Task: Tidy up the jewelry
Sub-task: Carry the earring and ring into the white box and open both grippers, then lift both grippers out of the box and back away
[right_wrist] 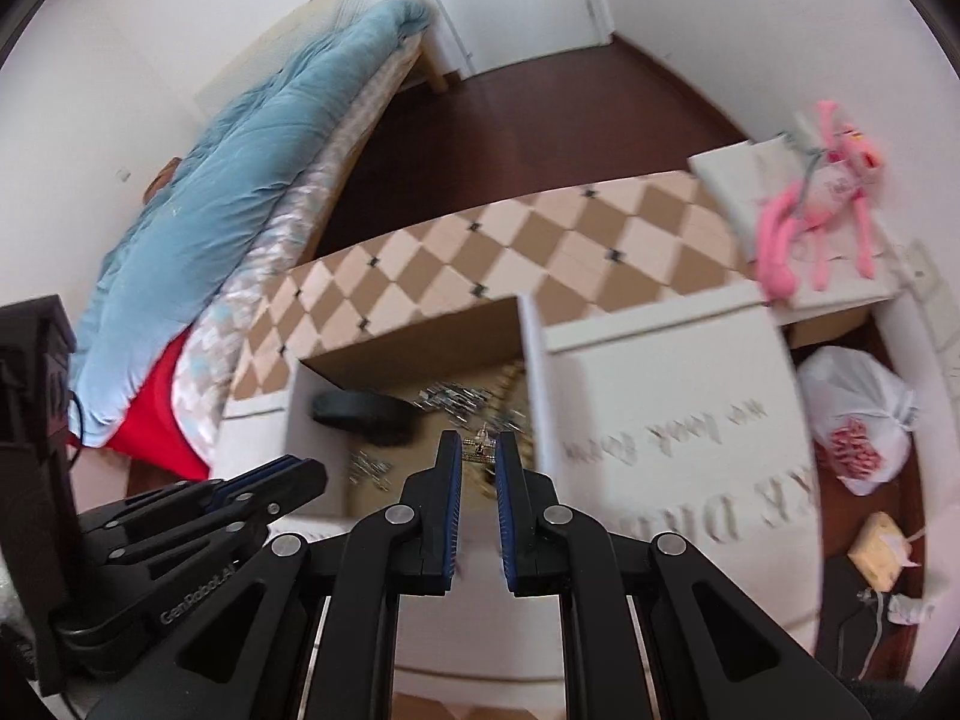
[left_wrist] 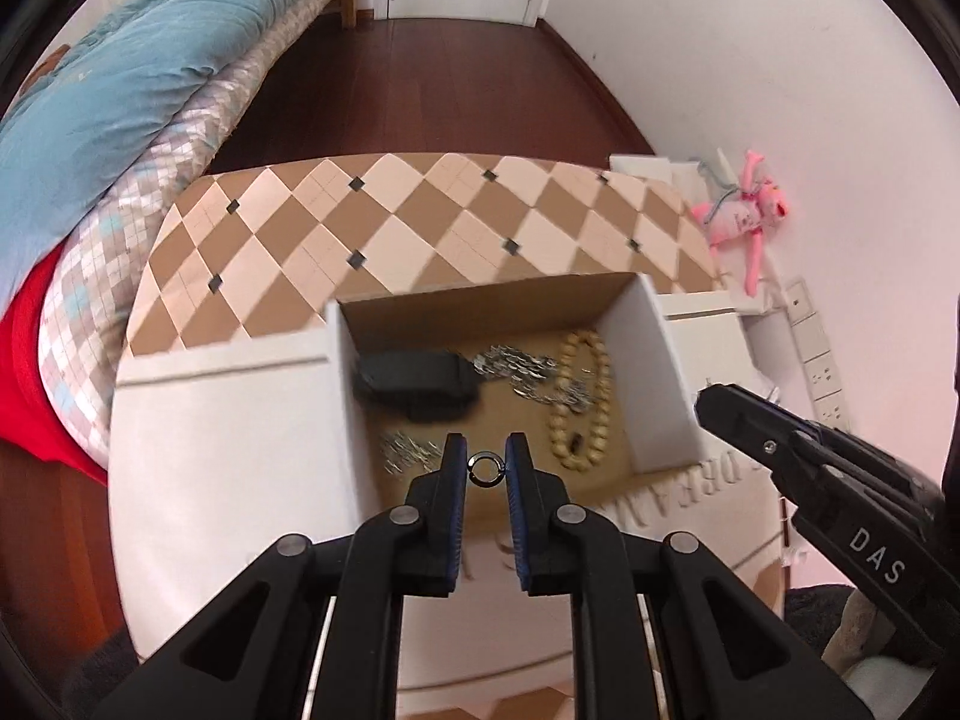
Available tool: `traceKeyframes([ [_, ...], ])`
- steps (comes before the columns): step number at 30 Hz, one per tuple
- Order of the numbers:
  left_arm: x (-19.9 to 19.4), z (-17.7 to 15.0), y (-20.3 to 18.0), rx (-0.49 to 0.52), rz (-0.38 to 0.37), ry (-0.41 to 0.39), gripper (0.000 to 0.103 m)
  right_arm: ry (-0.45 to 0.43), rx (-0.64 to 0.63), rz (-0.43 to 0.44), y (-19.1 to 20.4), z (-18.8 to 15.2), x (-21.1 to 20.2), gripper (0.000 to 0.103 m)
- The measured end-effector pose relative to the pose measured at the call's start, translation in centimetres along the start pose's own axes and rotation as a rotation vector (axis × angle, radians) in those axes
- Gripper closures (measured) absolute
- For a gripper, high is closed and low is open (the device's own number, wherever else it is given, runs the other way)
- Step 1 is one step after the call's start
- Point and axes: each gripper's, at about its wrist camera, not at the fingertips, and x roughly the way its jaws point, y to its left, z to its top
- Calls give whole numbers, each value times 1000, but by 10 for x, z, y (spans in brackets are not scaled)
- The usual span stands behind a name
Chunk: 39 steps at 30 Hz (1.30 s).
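Observation:
My left gripper (left_wrist: 485, 468) is shut on a small dark metal ring (left_wrist: 485, 468), held over the near end of an open cardboard box (left_wrist: 654, 378). In the box lie a beige bead bracelet (left_wrist: 581, 402), silver chains (left_wrist: 522, 369), a black case (left_wrist: 414, 381) and small silver pieces (left_wrist: 408, 451). My right gripper (right_wrist: 478, 450) is shut on a small gold-and-silver piece of jewelry (right_wrist: 478, 449), also above the box (right_wrist: 534, 384). The right gripper shows at the right of the left wrist view (left_wrist: 720, 408); the left gripper shows at the lower left of the right wrist view (right_wrist: 300, 474).
The box has white flaps (left_wrist: 228, 450) folded out and sits on a checkered table (left_wrist: 420, 216). A bed with a blue duvet (left_wrist: 120, 90) stands to the left. A pink plush toy (right_wrist: 816, 198) and a white plastic bag (right_wrist: 858, 414) are to the right.

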Motion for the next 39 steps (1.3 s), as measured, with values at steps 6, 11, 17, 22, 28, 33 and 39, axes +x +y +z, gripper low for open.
traceKeyframes([
  [6, 5, 17, 19, -69, -10, 42, 74, 155, 41, 53, 2, 25, 46, 90],
  [11, -2, 18, 25, -85, 25, 12, 31, 172, 44, 37, 0, 27, 50, 86],
  [17, -4, 7, 32, -101, 83, 18, 7, 136, 12, -25, -2, 22, 34, 74],
  [22, -7, -6, 34, -96, 149, -7, 0, 72, -78, -182, 5, 14, 13, 37],
  [28, -9, -20, 33, -86, 218, -32, 0, 64, -179, -361, 13, 2, 8, 1],
  [33, -13, -27, 30, -92, 223, -24, 0, 72, -198, -386, 15, -7, 8, 0],
  [39, -45, -34, 22, -91, 215, -67, 0, 29, -177, -374, 22, -14, -21, 0],
])
